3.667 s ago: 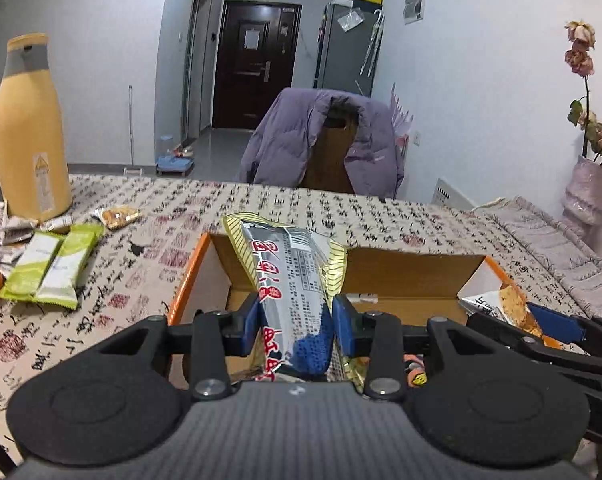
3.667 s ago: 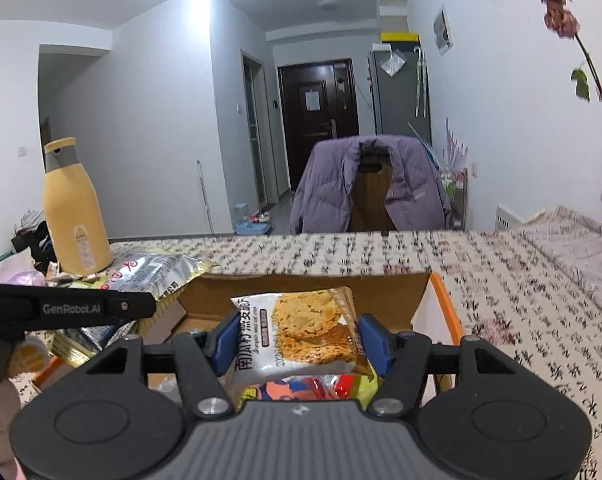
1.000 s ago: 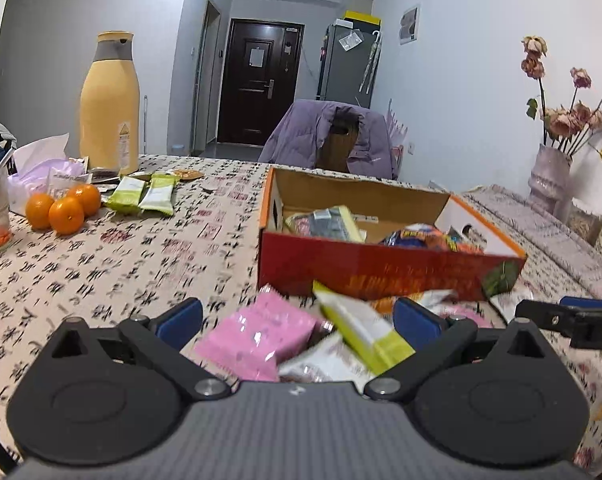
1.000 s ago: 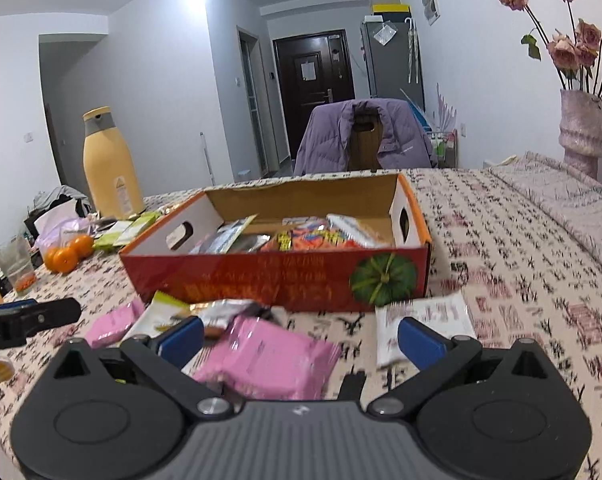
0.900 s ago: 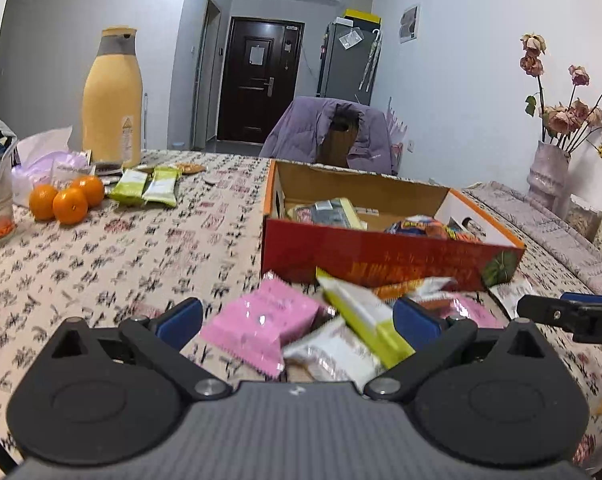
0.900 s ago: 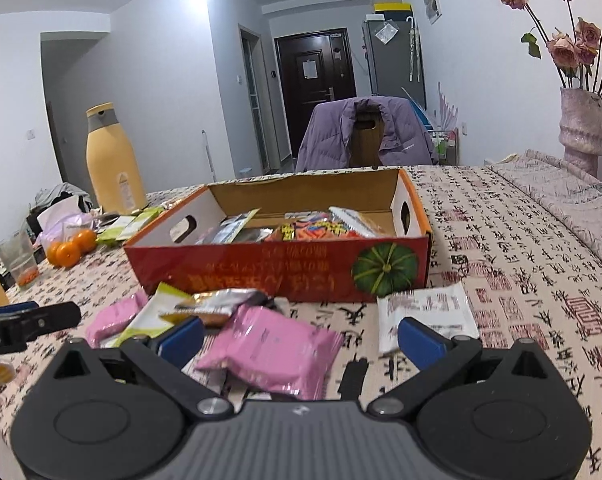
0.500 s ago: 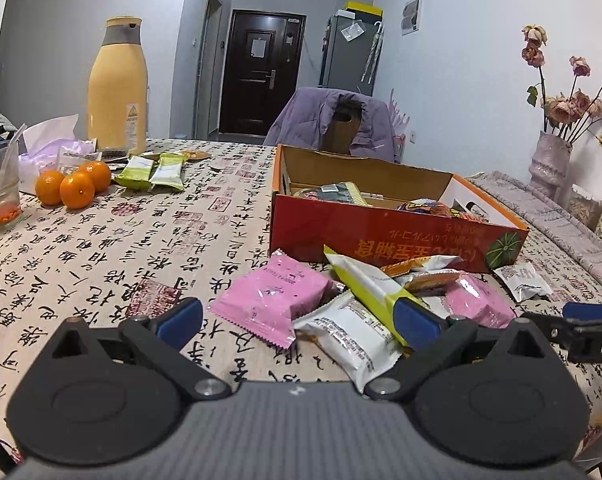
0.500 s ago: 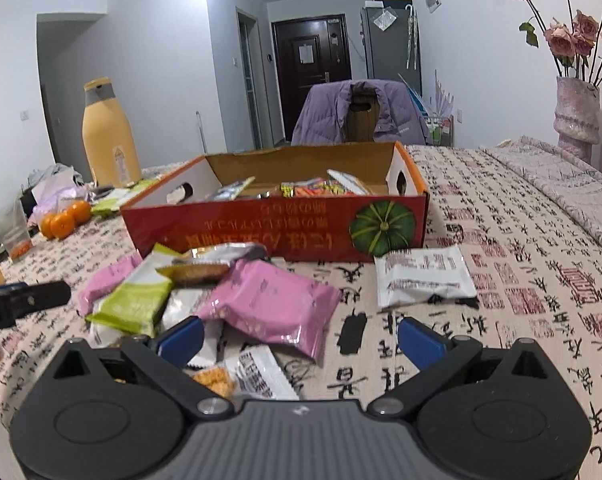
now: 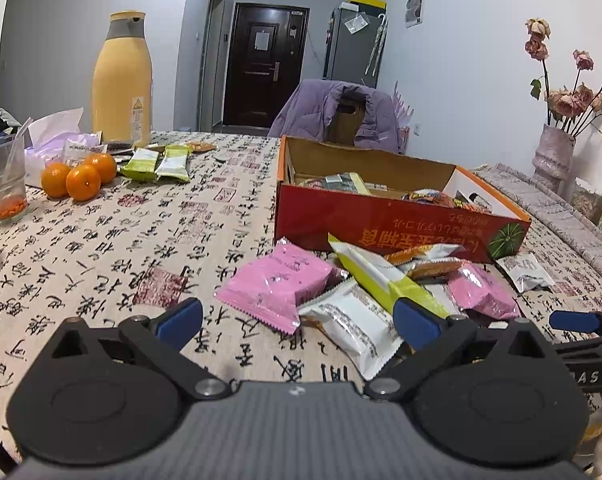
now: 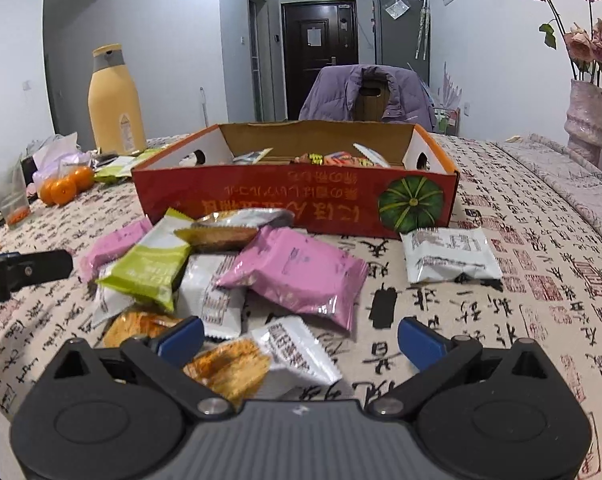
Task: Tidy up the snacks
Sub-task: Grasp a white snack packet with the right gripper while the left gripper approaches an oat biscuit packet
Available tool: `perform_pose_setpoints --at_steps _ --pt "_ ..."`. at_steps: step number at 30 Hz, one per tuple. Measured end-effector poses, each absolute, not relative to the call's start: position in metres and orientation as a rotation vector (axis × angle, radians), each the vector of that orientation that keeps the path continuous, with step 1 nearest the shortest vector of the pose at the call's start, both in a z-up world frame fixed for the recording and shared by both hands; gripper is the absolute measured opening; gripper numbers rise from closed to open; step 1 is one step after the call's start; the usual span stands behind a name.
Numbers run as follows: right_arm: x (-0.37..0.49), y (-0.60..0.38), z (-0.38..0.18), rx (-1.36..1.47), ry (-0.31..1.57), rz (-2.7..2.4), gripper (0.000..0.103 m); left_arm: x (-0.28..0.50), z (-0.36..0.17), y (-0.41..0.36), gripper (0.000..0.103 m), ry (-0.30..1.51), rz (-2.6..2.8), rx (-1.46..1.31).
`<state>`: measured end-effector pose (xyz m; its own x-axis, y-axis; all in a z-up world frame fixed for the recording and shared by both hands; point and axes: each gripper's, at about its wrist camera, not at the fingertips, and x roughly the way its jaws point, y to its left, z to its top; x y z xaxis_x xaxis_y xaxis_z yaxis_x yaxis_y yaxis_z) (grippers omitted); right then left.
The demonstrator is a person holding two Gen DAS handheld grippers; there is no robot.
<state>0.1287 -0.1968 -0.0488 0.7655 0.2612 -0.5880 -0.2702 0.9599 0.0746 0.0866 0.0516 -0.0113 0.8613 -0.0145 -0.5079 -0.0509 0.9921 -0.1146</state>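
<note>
Both your grippers have pulled back from the box since 3.7 s ago: then each was clamped on a packet over it, now both are empty and low over the tablecloth (image 9: 113, 240). Your left gripper (image 9: 297, 320) has its jaws spread wide, nothing between them. Your right gripper (image 10: 299, 338) is spread wide too; a white-and-orange packet (image 10: 261, 356) lies on the cloth just ahead of it, not pinched.

Red box (image 10: 297, 204) sits mid-table, open top, a few packets visible inside. Loose pile of snacks lies right in front of its near wall: pink packet (image 10: 297, 272), second pink packet (image 9: 275, 282) toward the left side, green-and-white packet (image 10: 149, 262) lying over the others, white packet (image 9: 355, 326) nearest your left gripper. One white packet (image 10: 447, 254) lies apart to the right of the pile, near the box's pumpkin corner.

Far left: oranges (image 9: 79, 174), yellow bottle (image 9: 121, 84), two green packets (image 9: 157, 164) beside them, well apart from the box.
</note>
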Motion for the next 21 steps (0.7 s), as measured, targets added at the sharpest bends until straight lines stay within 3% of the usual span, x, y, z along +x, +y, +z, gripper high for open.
perform_pose_setpoints --at_steps 13,16,18,21 --pt "0.114 -0.181 -0.068 -0.047 0.607 0.271 0.1 0.079 -0.016 0.048 0.103 0.56 0.015 -0.119" --pt "0.11 -0.18 -0.068 -0.043 0.59 0.285 0.09 0.079 -0.017 0.049 0.103 0.57 0.017 -0.125" --pt "0.107 -0.18 -0.067 -0.041 0.574 0.294 0.072 0.078 -0.017 0.048 0.103 0.57 0.018 -0.123" --pt "0.105 -0.187 -0.064 0.002 0.561 0.303 0.057 0.075 -0.015 0.047 0.103 0.567 0.019 -0.117"
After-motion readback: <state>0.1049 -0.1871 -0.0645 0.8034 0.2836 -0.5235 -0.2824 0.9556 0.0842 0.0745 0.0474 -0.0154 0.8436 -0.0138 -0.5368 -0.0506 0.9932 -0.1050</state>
